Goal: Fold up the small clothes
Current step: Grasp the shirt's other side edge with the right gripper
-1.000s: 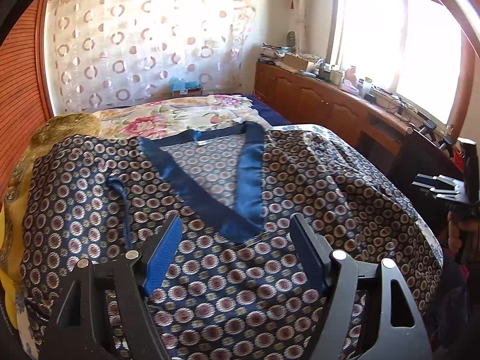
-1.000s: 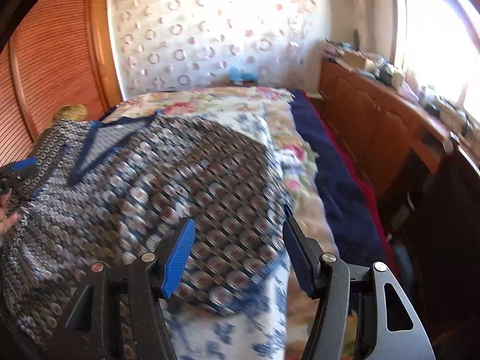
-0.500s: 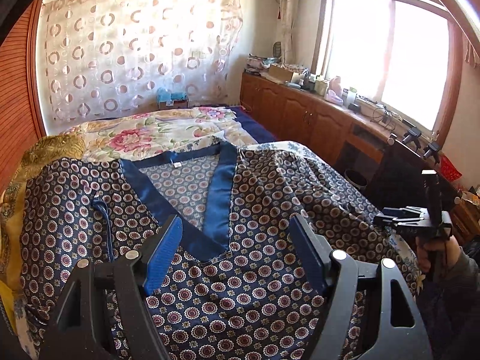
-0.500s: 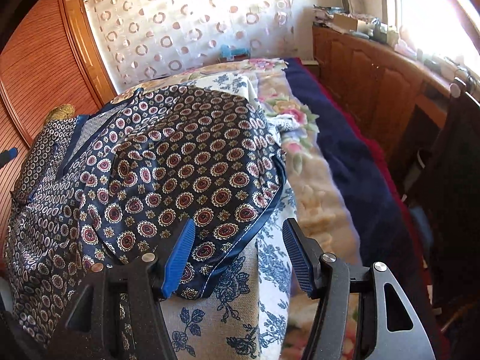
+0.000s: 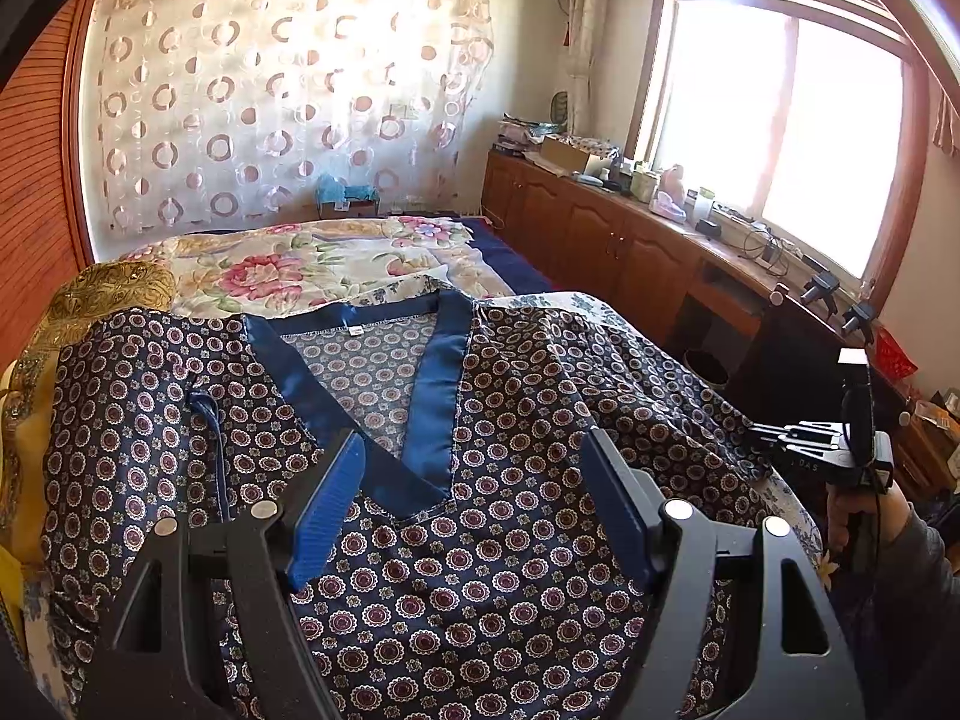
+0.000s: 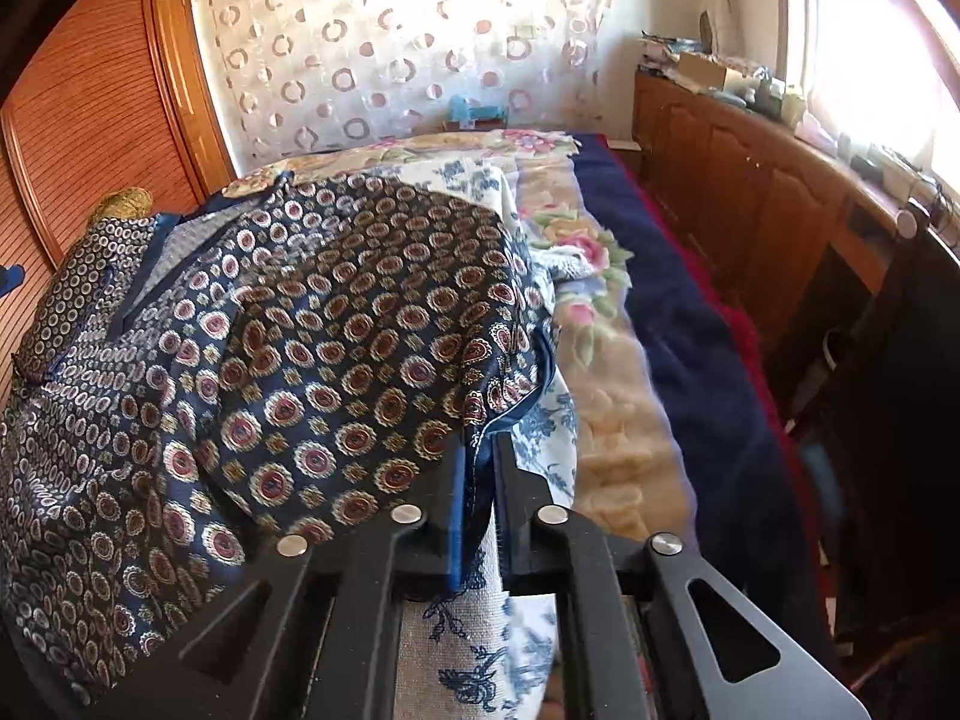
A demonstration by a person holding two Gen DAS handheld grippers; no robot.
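Note:
A dark blue patterned shirt (image 5: pixel 480 540) with a plain blue V-neck (image 5: pixel 432 372) lies spread face up on the bed. My left gripper (image 5: pixel 474 444) hovers open over its chest, just below the neckline, with nothing between the fingers. In the right wrist view the shirt's (image 6: pixel 336 360) blue-trimmed side edge runs between the jaws of my right gripper (image 6: pixel 480 450), which are closing and pinch that edge. The left wrist view shows the right gripper (image 5: pixel 774 441) at the shirt's right side, held by a hand.
A floral quilt (image 5: pixel 288 270) and a blue-and-white floral sheet (image 6: pixel 540 438) cover the bed. A gold cushion (image 5: pixel 114 294) sits at the left. Wooden cabinets (image 5: pixel 606 240) run under the window on the right; a dark blue blanket (image 6: pixel 678 348) hangs off the bed's right side.
The right gripper's jaws went from wide apart to closed on the shirt's edge. The left gripper rose a little above the shirt and stayed open.

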